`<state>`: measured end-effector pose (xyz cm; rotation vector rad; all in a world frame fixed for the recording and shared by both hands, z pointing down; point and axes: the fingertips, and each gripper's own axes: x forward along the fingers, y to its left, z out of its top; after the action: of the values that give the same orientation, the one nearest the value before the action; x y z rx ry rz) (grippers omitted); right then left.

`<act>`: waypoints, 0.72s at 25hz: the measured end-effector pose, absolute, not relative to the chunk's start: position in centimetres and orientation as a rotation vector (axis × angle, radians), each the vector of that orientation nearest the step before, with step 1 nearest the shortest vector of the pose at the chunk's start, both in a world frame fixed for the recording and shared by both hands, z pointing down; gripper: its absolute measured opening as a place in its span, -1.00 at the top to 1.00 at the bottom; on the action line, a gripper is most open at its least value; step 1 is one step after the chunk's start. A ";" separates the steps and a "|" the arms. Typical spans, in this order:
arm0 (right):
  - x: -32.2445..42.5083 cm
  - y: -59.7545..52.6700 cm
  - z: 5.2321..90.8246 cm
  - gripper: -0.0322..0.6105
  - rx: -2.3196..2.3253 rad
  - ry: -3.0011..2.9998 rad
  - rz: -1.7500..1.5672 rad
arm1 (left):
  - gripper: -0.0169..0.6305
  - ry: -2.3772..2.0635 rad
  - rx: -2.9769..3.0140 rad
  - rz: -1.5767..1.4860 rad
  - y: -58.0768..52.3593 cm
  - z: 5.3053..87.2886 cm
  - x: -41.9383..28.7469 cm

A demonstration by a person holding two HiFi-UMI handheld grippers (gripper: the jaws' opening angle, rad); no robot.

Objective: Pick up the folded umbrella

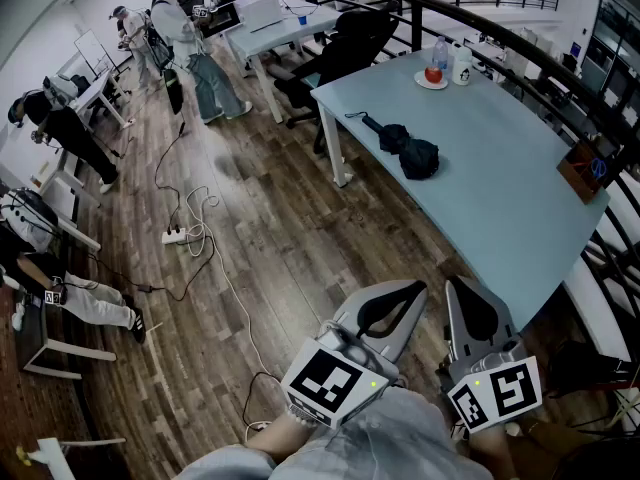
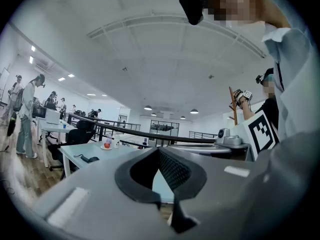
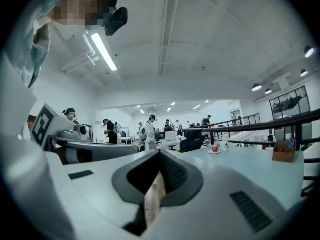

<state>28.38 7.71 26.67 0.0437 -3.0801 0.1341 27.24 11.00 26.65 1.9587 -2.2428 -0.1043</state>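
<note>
The folded black umbrella (image 1: 408, 151) lies on the pale blue table (image 1: 500, 208), its strap trailing toward the table's far left corner. In the left gripper view the umbrella (image 2: 91, 159) is a small dark shape far off on the tabletop. Both grippers are held close to the person's body, well short of the table. My left gripper (image 1: 418, 288) is shut with nothing between its jaws, whose tips (image 2: 159, 150) meet. My right gripper (image 1: 455, 284) hangs beside it, tips (image 3: 160, 154) together and holding nothing.
At the table's far end stand a plate with a red item (image 1: 433, 76), a bottle and a white cup (image 1: 461, 65). A brown box (image 1: 583, 168) sits at the right edge. A black chair (image 1: 345, 43) is behind the table. Cables and a power strip (image 1: 178, 234) lie on the wooden floor; people stand at left.
</note>
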 end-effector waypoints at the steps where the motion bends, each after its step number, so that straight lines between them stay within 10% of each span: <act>1: 28.3 7.7 26.7 0.90 0.044 -3.081 0.133 | 0.93 -2.244 1.965 -0.103 10.9 26.7 27.2; 18: 27.4 8.6 26.5 0.90 0.076 -3.082 0.136 | 0.93 -2.276 1.990 -0.099 12.9 26.5 25.8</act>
<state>27.42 8.56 26.46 0.0757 -3.0820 0.1361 25.84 12.86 26.46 1.9902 -2.2762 -0.0993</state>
